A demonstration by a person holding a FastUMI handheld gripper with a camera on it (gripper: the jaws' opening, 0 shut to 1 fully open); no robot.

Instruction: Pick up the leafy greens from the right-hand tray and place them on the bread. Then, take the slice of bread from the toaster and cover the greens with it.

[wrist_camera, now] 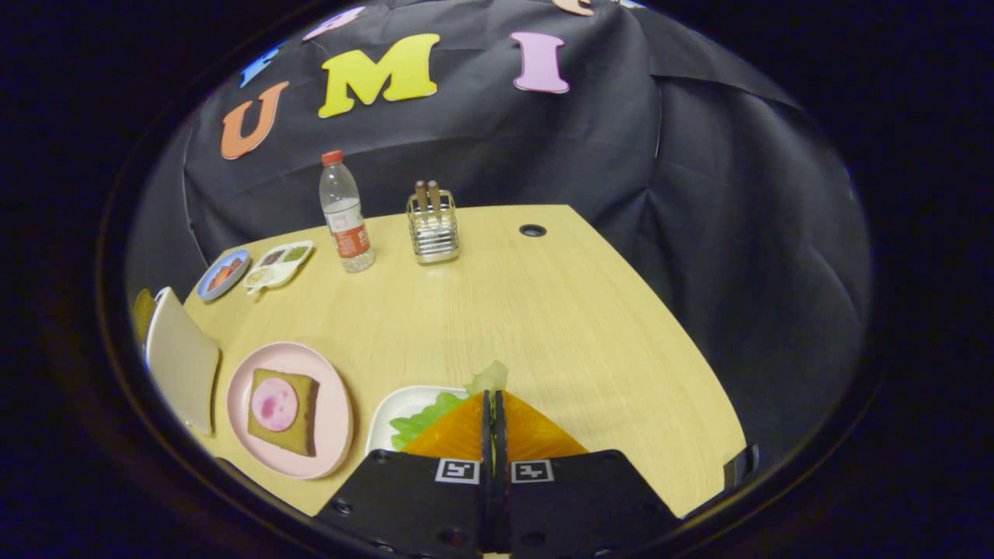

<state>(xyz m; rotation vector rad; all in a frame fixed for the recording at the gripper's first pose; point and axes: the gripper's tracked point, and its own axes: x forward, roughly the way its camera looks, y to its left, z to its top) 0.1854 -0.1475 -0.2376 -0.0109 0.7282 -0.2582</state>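
Note:
My gripper (493,394) is shut over the white right-hand tray (388,411), its two fingers pressed together. A pale leaf of the leafy greens (489,377) sticks out from between the fingertips, and more green leaf (423,421) shows beside the left finger over the tray. To the tray's left, a pink plate (334,435) holds a slice of bread (299,436) topped with a round pink slice of meat (274,404). Further left stands the white toaster (182,357), with a brownish slice (142,310) showing at its far side.
At the back of the wooden table (543,326) stand a water bottle (345,217) and a wire holder with utensils (433,229). A small blue plate (223,274) and a white divided dish (278,264) lie back left. A cable hole (533,230) lies near the far edge.

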